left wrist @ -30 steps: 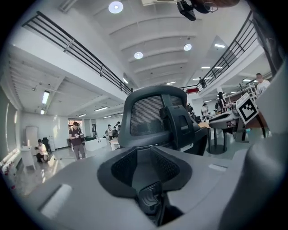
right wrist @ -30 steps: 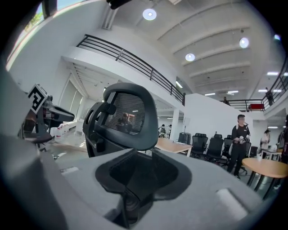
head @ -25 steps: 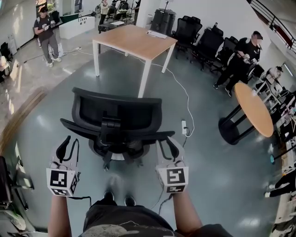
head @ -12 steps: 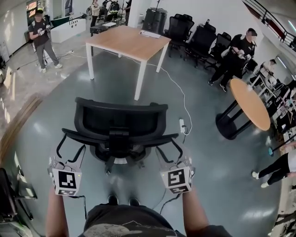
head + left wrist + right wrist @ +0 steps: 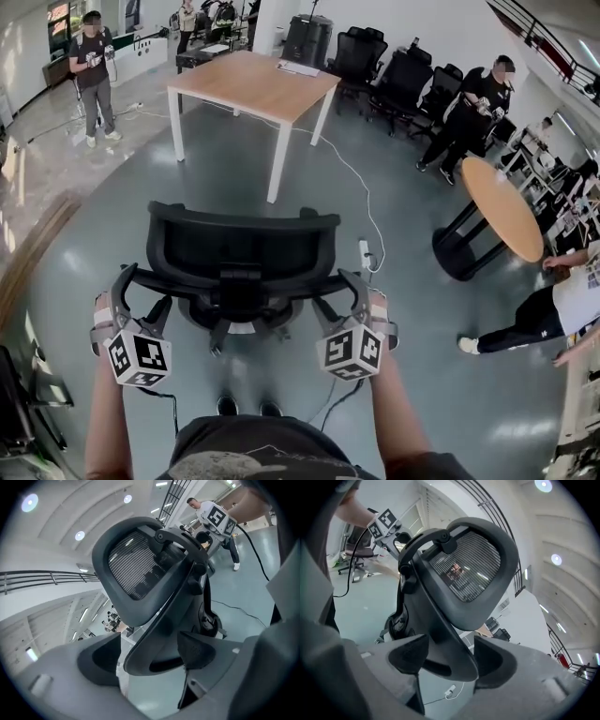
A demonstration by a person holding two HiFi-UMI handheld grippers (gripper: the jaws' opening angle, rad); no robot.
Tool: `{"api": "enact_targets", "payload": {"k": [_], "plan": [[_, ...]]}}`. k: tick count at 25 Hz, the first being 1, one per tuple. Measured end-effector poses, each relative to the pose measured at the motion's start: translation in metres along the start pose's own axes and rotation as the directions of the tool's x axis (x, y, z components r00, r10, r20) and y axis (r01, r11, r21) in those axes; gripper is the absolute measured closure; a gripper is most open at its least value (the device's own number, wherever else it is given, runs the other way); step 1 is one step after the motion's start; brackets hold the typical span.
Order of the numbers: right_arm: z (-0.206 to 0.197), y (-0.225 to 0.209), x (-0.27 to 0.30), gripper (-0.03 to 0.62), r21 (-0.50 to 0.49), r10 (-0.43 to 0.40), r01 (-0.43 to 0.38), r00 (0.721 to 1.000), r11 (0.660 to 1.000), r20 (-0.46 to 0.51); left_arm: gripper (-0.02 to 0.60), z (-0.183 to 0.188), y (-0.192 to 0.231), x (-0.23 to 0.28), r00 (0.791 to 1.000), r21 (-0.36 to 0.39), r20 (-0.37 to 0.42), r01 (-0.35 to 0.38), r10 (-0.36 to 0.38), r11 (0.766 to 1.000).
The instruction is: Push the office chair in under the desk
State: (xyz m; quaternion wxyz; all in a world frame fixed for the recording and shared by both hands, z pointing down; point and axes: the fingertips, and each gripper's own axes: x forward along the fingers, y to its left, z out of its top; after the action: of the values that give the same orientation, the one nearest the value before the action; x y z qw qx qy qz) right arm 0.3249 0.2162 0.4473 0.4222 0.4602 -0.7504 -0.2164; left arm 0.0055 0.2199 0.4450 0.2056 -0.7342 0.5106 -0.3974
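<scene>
Here we count one office chair [image 5: 239,248], one rectangular desk [image 5: 253,84], one round table [image 5: 506,206], one power strip [image 5: 365,253] on the floor, and two grippers. Three people stand out clearly in the head view: one at ten o'clock [image 5: 94,56], one at two o'clock [image 5: 473,103] and one at the right edge at four o'clock [image 5: 553,309]. The smaller figures at the far wall are too small for us to count. The left gripper [image 5: 139,295] has its jaws spread wide and they have just been opening. In its own view the chair's left armrest [image 5: 159,634] passes between the pads, unclamped. The right gripper [image 5: 342,300] is likewise released and has just been opening, with the right armrest [image 5: 450,639] running between its pads, not squeezed. The chair stands with its mesh back toward us – the left gripper at its seven o'clock, the right at its five o'clock. The desk lies at the chair's twelve o'clock, well apart from it, and the round table at three o'clock.
</scene>
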Motion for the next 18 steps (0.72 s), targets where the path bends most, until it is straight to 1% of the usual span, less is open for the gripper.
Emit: {"api": "enact_targets", "payload": {"k": [3, 6, 11, 13, 16, 18], "plan": [[-0.004, 0.000, 0.007, 0.310, -0.012, 0.001, -0.001, 1.000, 1.000, -0.019, 0.175, -0.003, -0.001, 0.009, 0.999, 0.032, -0.043, 0.001, 0.000, 0.999], [-0.007, -0.002, 0.012, 0.310, -0.050, -0.016, 0.014, 0.999, 0.999, -0.043, 0.173, -0.008, -0.002, 0.016, 0.996, 0.070, -0.088, 0.013, -0.007, 0.997], [-0.006, -0.002, 0.022, 0.310, -0.091, 0.003, -0.009, 0.997, 0.996, -0.075, 0.176, -0.007, 0.002, 0.030, 0.991, 0.124, -0.135, 0.027, -0.010, 0.992], [-0.007, -0.002, 0.025, 0.314, -0.099, 0.005, -0.013, 0.997, 0.995, -0.081, 0.178, -0.006, 0.003, 0.036, 0.988, 0.137, -0.151, 0.029, -0.008, 0.990], [-0.007, -0.003, 0.027, 0.319, -0.112, 0.005, -0.015, 0.996, 0.994, -0.089, 0.181, -0.006, 0.002, 0.041, 0.986, 0.133, -0.166, 0.032, -0.010, 0.991], [-0.007, -0.002, 0.026, 0.322, -0.119, 0.002, -0.013, 0.996, 0.993, -0.093, 0.204, -0.008, -0.001, 0.043, 0.987, 0.142, -0.164, 0.027, -0.003, 0.990]]}}
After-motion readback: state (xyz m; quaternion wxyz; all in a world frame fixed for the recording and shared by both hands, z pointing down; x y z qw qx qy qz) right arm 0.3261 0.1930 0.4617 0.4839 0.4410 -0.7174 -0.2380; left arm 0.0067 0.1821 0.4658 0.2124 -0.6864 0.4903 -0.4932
